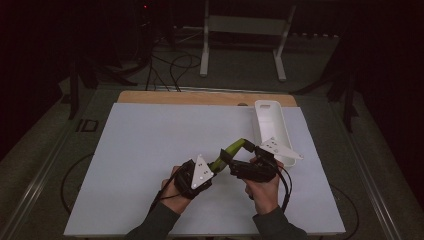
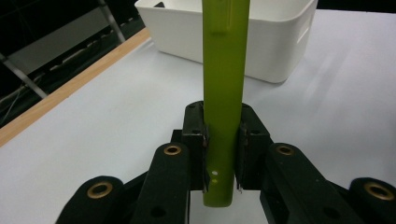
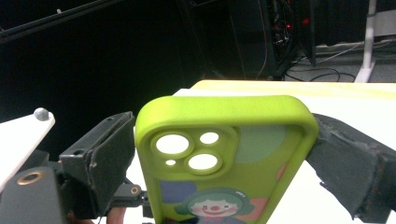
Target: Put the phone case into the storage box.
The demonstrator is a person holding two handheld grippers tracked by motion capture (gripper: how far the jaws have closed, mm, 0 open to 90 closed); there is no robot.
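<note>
Two grippers on green phone case (image 1: 231, 150): left gripper (image 1: 216, 165) pinching bottom edge, right gripper (image 1: 234, 159) jaws clamping sides; keep grip even, avoid twisting.

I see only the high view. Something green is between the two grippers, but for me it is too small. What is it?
Observer: A lime-green phone case; the right gripper view shows its camera cut-outs and a clown picture inside.
Operator: Does the left gripper really hold it?
Observer: Yes. In the left gripper view the left gripper has both jaws pressed on the case's thin edge, near its lower end.
Operator: And the right gripper?
Observer: The right gripper has one jaw against each long side of the case, near the camera end.
Operator: What is behind the case?
Observer: The white plastic bin stands on the table beyond it; its inside is hidden in the left gripper view.
</note>
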